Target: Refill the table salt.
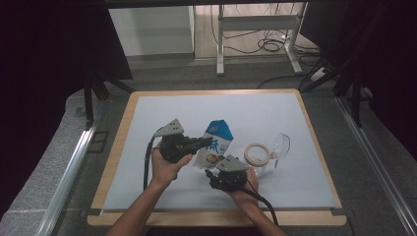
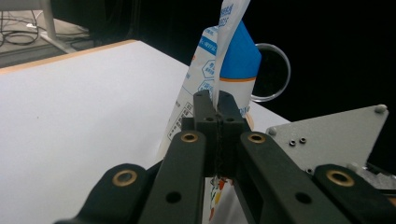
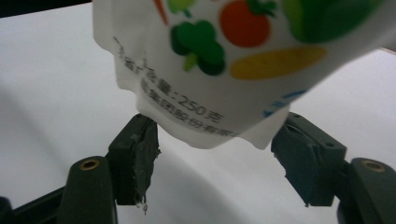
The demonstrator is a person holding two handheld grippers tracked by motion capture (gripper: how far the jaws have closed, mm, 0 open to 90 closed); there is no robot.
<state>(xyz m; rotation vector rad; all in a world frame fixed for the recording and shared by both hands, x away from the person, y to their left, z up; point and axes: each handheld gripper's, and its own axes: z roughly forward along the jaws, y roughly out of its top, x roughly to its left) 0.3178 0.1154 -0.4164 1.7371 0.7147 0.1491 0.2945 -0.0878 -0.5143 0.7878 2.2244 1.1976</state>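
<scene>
Tape roll [image 1: 256, 153] and clear cup [image 1: 278, 147] crowd the right; left lies free.

The pouch [image 1: 215, 145] is a soft white bag with a blue top section, blue print down its side and pictures of vegetables near its lower end: a tomato, broccoli, a yellow shape and something green. Dark printed characters run across the white part below the pictures. It is lifted off the white mat [image 1: 162, 110] and hangs slanted, blue end up and toward the far edge, lower end toward the near edge. It sits a little nearer the near edge than the far one, about midway between the left and right edges. Its flat sealed side seam [image 2: 223, 42] stands upright and thin. The bottom corner [image 3: 205, 135] looks crumpled.
</scene>
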